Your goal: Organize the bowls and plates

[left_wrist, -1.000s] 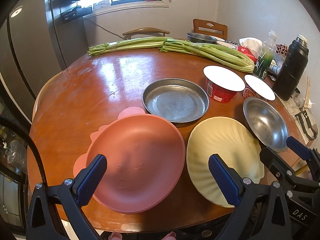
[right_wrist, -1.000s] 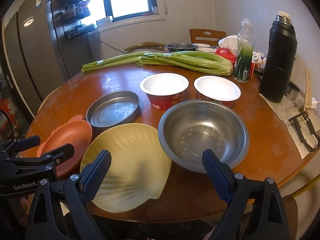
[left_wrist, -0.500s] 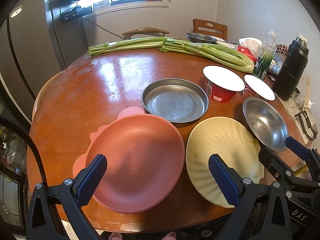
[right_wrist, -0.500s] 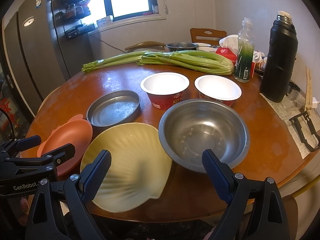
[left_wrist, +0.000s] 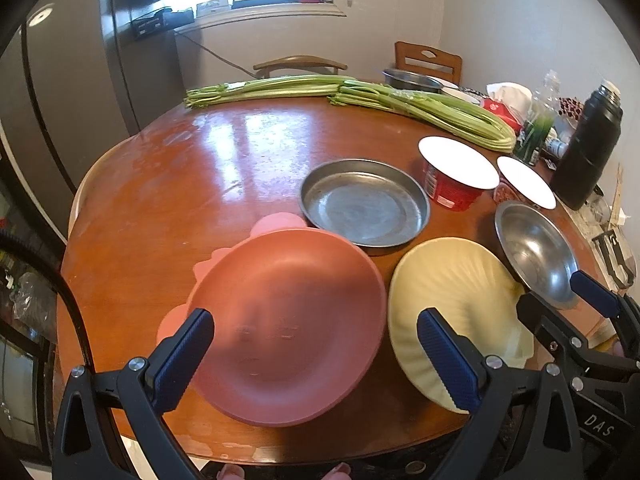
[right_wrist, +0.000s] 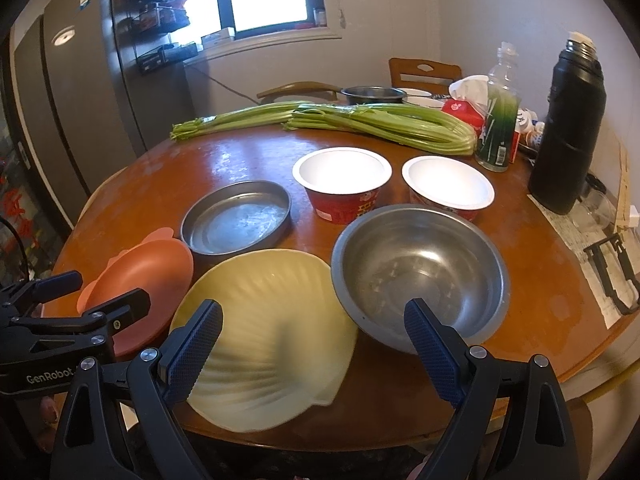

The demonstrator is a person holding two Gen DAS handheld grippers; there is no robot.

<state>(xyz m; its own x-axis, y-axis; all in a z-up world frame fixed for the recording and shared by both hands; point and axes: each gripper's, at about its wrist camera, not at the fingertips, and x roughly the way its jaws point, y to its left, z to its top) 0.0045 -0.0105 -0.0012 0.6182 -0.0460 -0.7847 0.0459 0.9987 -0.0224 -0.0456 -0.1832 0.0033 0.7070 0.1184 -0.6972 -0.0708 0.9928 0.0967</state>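
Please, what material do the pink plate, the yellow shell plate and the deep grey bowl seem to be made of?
Pink plate: probably plastic, matte, with no shine. Yellow shell plate: likely plastic or melamine, with a soft sheen and moulded ribs. Deep grey bowl: metal, probably steel, with dull mirror-like reflections.

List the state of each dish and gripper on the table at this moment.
left gripper: open, holding nothing
right gripper: open, holding nothing
pink plate: empty, on the table
yellow shell plate: empty, unstacked
flat metal pan: empty
steel bowl: empty, upright
two red paper bowls: upright, side by side
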